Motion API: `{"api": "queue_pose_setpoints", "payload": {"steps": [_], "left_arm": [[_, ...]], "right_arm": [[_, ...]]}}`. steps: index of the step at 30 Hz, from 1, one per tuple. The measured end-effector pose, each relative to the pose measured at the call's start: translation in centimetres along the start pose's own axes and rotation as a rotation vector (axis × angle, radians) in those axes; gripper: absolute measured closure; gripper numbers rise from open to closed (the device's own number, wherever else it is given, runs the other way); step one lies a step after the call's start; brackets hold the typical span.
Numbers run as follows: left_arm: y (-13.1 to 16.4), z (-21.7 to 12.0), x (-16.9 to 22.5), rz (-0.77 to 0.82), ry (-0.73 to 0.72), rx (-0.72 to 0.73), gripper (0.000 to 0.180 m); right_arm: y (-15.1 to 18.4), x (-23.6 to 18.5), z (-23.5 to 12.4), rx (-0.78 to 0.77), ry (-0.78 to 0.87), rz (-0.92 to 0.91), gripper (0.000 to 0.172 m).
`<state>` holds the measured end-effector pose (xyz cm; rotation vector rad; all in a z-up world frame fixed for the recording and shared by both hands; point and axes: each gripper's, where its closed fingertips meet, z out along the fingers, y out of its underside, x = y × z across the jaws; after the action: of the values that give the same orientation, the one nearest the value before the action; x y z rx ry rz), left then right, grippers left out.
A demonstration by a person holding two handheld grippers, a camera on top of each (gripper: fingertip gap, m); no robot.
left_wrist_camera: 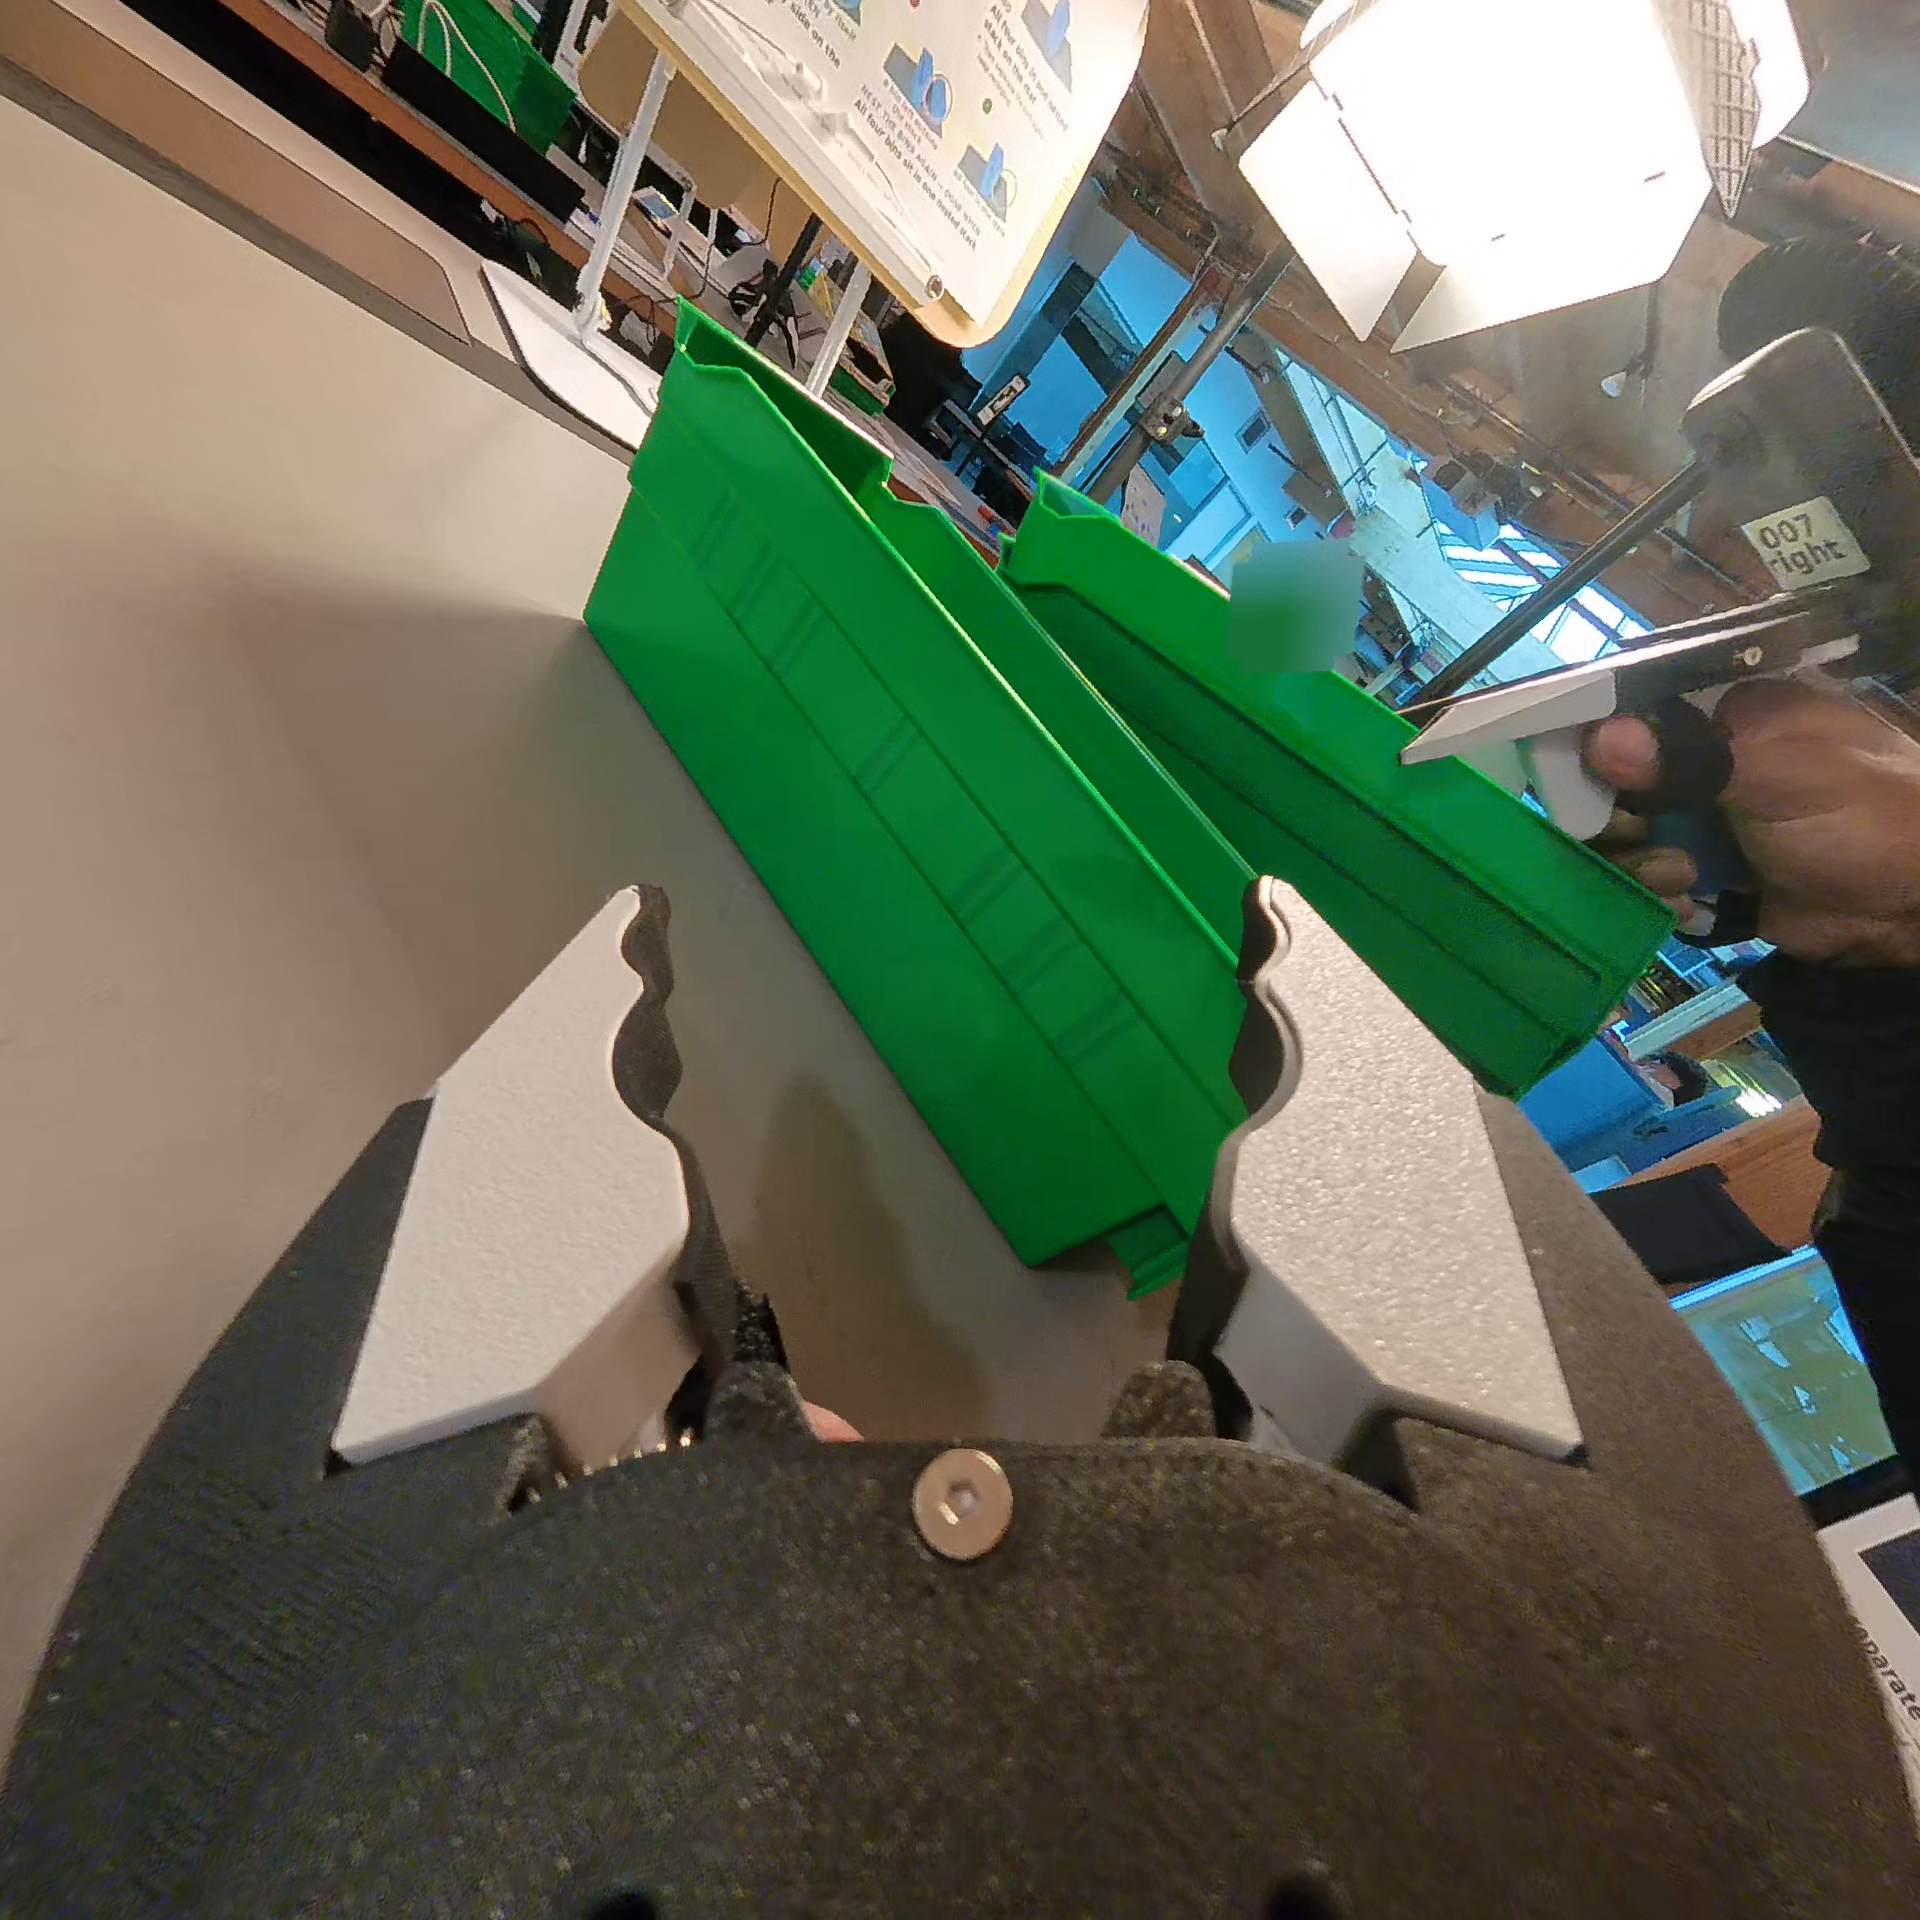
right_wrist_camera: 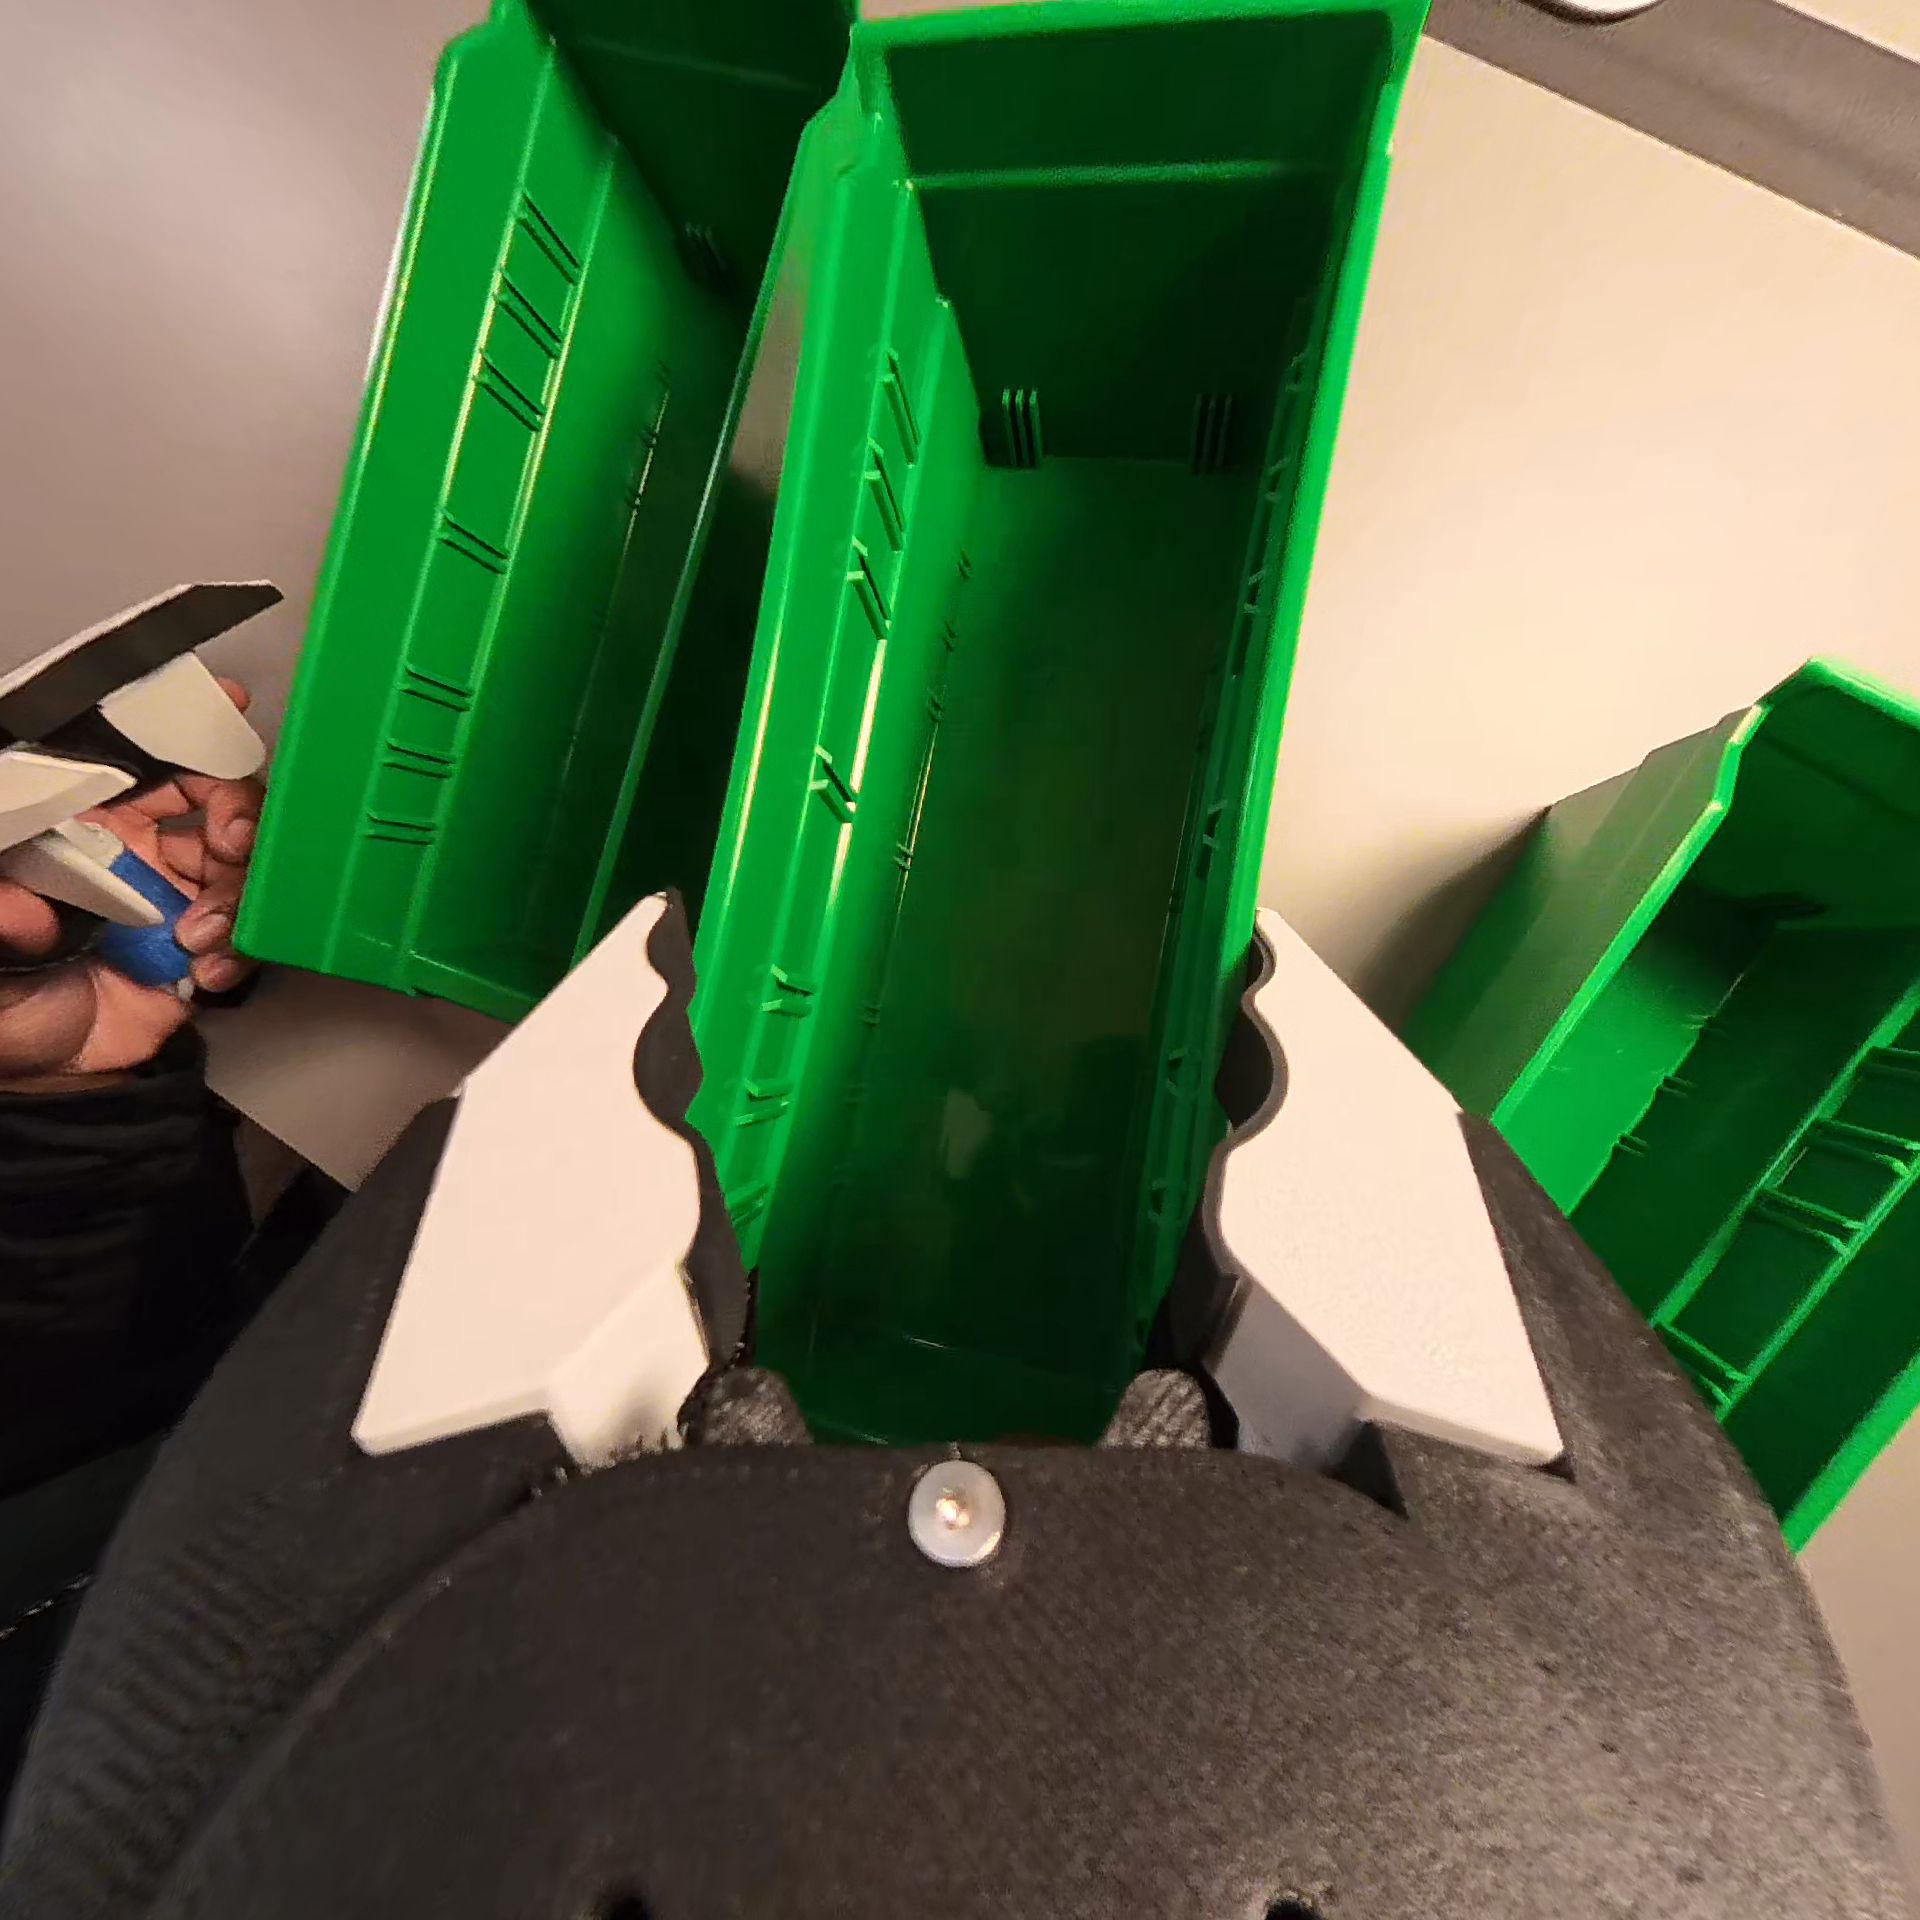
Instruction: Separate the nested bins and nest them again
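My right gripper (right_wrist_camera: 964,909) is shut on a long green bin (right_wrist_camera: 1039,831). Both pads lie against its side walls near its close end, and its open top faces the camera. In the left wrist view this bin (left_wrist_camera: 1351,790) sits tilted, with one finger (left_wrist_camera: 1507,717) of the right gripper over its rim. A second green bin (right_wrist_camera: 468,623) stands just left of it on the table (right_wrist_camera: 1558,520). My left gripper (left_wrist_camera: 954,894) is wide open and empty. It hovers at the close end of that second bin (left_wrist_camera: 883,831), and its left pad is clear of the bin.
A third green bin (right_wrist_camera: 1766,987) lies at the right. A white sign board (left_wrist_camera: 914,135) on a stand (left_wrist_camera: 561,332) and a bright lamp (left_wrist_camera: 1507,135) stand behind the bins. A person's hand (left_wrist_camera: 1818,810) holds the right gripper. The table edge (right_wrist_camera: 270,1101) is near.
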<state>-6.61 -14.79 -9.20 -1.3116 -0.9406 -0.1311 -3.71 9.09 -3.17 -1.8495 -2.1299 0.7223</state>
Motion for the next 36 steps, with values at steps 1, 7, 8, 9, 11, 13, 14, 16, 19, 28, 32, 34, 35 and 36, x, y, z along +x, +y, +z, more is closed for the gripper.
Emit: {"api": "queue_pose_setpoints", "payload": {"steps": [1,7,8,9,11,13,14,16,19,28,32,34,35,36], "left_arm": [[-0.01,-0.01,0.01,-0.001,0.000,0.000,0.072],[0.00,-0.01,0.00,0.000,0.000,0.000,0.073],[0.01,-0.01,0.00,0.001,-0.001,0.000,0.073],[0.01,-0.01,-0.01,0.001,-0.001,-0.001,0.073],[0.00,-0.02,-0.02,-0.001,0.000,0.000,0.073],[0.01,-0.01,-0.03,0.000,-0.001,0.000,0.073],[0.03,0.00,-0.04,-0.001,-0.001,-0.002,0.073],[0.04,0.01,-0.04,-0.002,0.000,-0.003,0.073],[0.03,0.00,-0.05,-0.001,-0.001,-0.002,0.073],[-0.01,-0.04,-0.07,-0.001,-0.002,0.001,0.073],[0.02,-0.01,-0.08,0.000,-0.003,-0.002,0.073],[-0.03,-0.04,-0.08,-0.002,-0.001,0.001,0.073],[-0.02,-0.04,-0.08,-0.001,-0.001,0.001,0.073],[0.01,-0.01,-0.08,0.000,-0.002,-0.001,0.073]], "right_arm": [[-0.05,-0.01,0.01,0.007,0.003,-0.008,0.069],[0.68,-0.44,0.62,-0.020,0.015,-0.063,0.070],[0.64,-0.55,0.66,-0.014,0.010,-0.069,0.069],[0.76,-0.62,0.78,-0.020,0.008,-0.075,0.069],[0.66,-0.75,0.64,-0.016,0.002,-0.074,0.070],[0.44,-0.72,0.48,0.002,0.003,-0.072,0.070],[0.53,-0.67,0.64,-0.003,0.007,-0.076,0.070],[0.41,-0.65,0.51,0.008,0.003,-0.070,0.071],[0.17,-0.52,0.33,0.039,0.000,-0.060,0.071],[0.25,-0.60,0.23,0.076,-0.028,-0.025,0.073],[0.39,-0.67,0.64,0.085,-0.026,-0.024,0.073],[0.09,-0.68,0.29,0.111,-0.030,-0.009,0.074],[-0.01,-0.64,0.32,0.124,-0.031,-0.006,0.074],[0.18,-0.57,0.65,0.117,-0.028,-0.008,0.073]]}}
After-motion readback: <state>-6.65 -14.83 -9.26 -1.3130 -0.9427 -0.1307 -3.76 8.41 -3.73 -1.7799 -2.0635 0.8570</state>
